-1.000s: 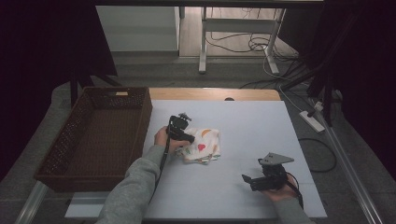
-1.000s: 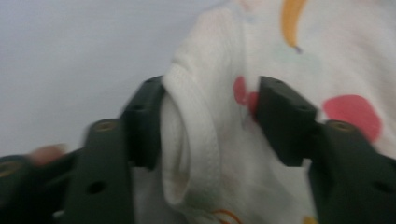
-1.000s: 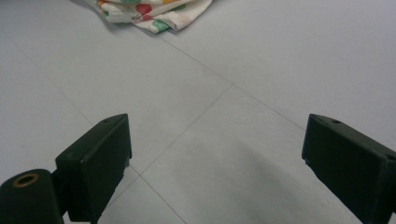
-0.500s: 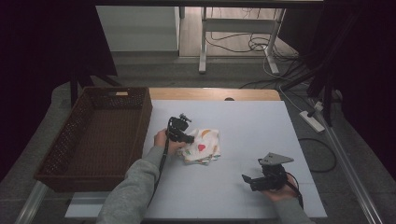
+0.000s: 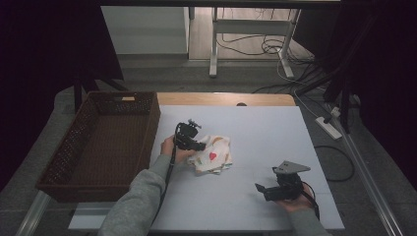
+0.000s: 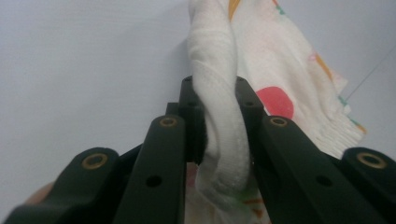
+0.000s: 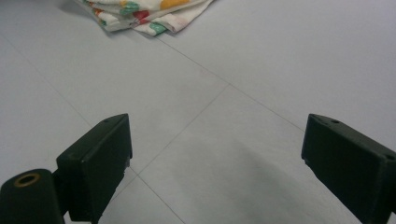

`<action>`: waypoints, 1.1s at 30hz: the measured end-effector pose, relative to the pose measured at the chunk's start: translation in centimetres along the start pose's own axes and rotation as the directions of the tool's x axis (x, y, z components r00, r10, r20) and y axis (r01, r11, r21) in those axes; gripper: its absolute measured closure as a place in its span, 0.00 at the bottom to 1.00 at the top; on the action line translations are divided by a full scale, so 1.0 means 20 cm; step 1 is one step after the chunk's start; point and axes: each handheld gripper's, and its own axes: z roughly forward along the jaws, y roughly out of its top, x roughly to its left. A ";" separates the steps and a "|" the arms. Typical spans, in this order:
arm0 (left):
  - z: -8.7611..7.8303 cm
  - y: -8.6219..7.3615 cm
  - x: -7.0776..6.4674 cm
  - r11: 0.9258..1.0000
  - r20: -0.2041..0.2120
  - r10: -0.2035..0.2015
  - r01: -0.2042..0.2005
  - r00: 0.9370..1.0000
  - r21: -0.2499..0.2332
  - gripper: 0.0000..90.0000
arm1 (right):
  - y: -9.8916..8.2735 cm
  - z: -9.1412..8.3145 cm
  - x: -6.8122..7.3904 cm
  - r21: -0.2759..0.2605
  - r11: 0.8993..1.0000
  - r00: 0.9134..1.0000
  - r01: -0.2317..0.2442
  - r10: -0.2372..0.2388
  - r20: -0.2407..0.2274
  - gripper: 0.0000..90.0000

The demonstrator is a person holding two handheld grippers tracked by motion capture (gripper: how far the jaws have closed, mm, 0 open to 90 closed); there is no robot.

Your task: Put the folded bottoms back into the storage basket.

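Observation:
A folded white cloth [image 5: 215, 154] printed with a red heart and coloured shapes lies in the middle of the pale table [image 5: 260, 123]. My left gripper [image 5: 198, 146] is at the cloth's left edge. In the left gripper view its jaws [image 6: 215, 95] press on a thick fold of the cloth [image 6: 289, 70], so it is shut on it. My right gripper [image 5: 261, 190] rests low near the front right of the table, to the right of the cloth and in front of it. Its jaws [image 7: 217, 154] stand wide open over bare table, with the cloth [image 7: 144, 14] lying farther off.
A large brown wicker basket [image 5: 151, 129] stands at the table's left side, close to my left forearm. Beyond the table's far edge are desk legs and cables on the floor [image 5: 255, 46]. A power strip [image 5: 328, 127] lies off the right edge.

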 end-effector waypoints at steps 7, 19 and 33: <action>-0.05 -0.01 -0.01 1.000 0.016 -0.001 0.002 1.000 -0.026 0.86 | 0.00 -0.01 0.00 -0.022 1.000 1.000 -0.015 0.015 -0.011 0.10; -0.13 0.00 -0.04 0.998 0.037 0.007 -0.005 0.999 -0.068 0.86 | 0.00 -0.02 0.00 -0.022 1.000 1.000 -0.013 0.013 -0.008 0.10; -0.26 0.00 -0.07 0.992 0.043 0.026 -0.021 0.999 -0.124 0.86 | 0.00 -0.02 0.00 -0.023 1.000 1.000 -0.014 0.014 -0.007 0.10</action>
